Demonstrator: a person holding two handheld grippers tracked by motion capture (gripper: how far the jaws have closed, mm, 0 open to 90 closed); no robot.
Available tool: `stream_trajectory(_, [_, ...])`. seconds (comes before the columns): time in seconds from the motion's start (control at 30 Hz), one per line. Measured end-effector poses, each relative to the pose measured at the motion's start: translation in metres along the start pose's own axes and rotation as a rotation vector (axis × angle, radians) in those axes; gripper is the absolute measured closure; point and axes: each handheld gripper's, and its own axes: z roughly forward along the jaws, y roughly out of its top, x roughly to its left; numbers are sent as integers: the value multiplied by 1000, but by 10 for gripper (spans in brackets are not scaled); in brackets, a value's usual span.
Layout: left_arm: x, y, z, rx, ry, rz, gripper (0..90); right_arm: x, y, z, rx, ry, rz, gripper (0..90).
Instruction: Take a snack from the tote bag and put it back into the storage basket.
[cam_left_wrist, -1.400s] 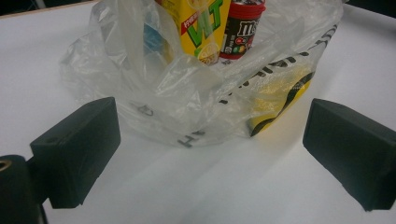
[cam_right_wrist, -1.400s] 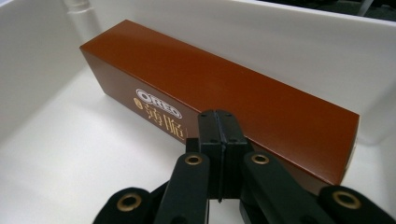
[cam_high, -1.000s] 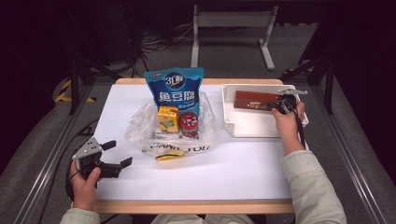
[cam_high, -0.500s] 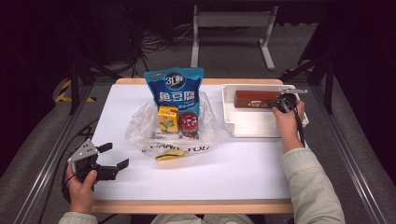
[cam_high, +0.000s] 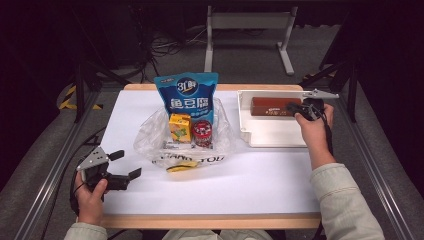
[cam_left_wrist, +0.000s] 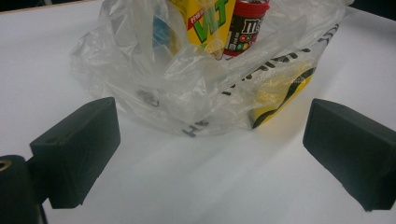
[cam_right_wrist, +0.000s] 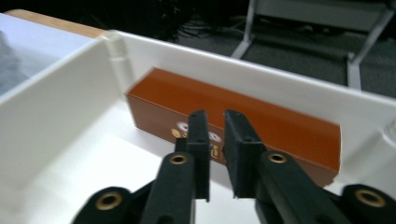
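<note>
Brown box (cam_right_wrist: 233, 119) in white tray (cam_right_wrist: 60, 98), right tool (cam_right_wrist: 215, 140) slightly parted, empty; left tool (cam_left_wrist: 210, 154) wide open facing plastic bag (cam_left_wrist: 187, 84)

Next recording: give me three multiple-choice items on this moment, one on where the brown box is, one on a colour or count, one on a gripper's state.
1. Where does the brown box lie?
A. in the white tray
B. inside the plastic bag
C. on the floor

2. What colour is the tall snack pouch standing behind the bag?
A. green
B. blue
C. black

3. How do the jaws of the left gripper stand?
A. clamped on the bag
B. shut with nothing between them
C. wide apart, holding nothing

Answers:
1. A: in the high view and the right gripper view the box rests along the tray's far wall.
2. B: the pouch is blue with white lettering.
3. C: the left gripper view shows bare table between the two jaws, short of the bag.
</note>
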Motion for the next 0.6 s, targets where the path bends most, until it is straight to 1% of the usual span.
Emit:
stream_trajectory(0.07, [0,1,2,2,-2,0,44,5,6,-8,-21,10,-15,715])
stream_trajectory(0.13, [0,3,3,2,-5,8,44,10,12,-15,-41,26,-25,641])
stream_trajectory(0.3, [1,5,6,4,-13,18,44,22,25,-30,-87,57,-43,503])
stream_trajectory(0.33, [0,5,6,3,-11,12,44,24,27,-32,-92,61,-48,480])
stream_trajectory(0.4, [1,6,6,2,-14,16,44,28,30,-36,-103,71,-50,447])
stream_trajectory(0.47, [0,6,7,3,-15,14,44,31,33,-39,-116,91,-46,401])
stream_trajectory(0.53, [0,7,8,3,-15,16,44,33,34,-41,-125,99,-47,384])
stream_trajectory(0.57, [-1,7,8,3,-19,8,44,37,37,-43,-137,108,-51,348])
stream_trajectory(0.6, [0,7,9,8,-20,19,44,42,40,-45,-146,127,-58,331])
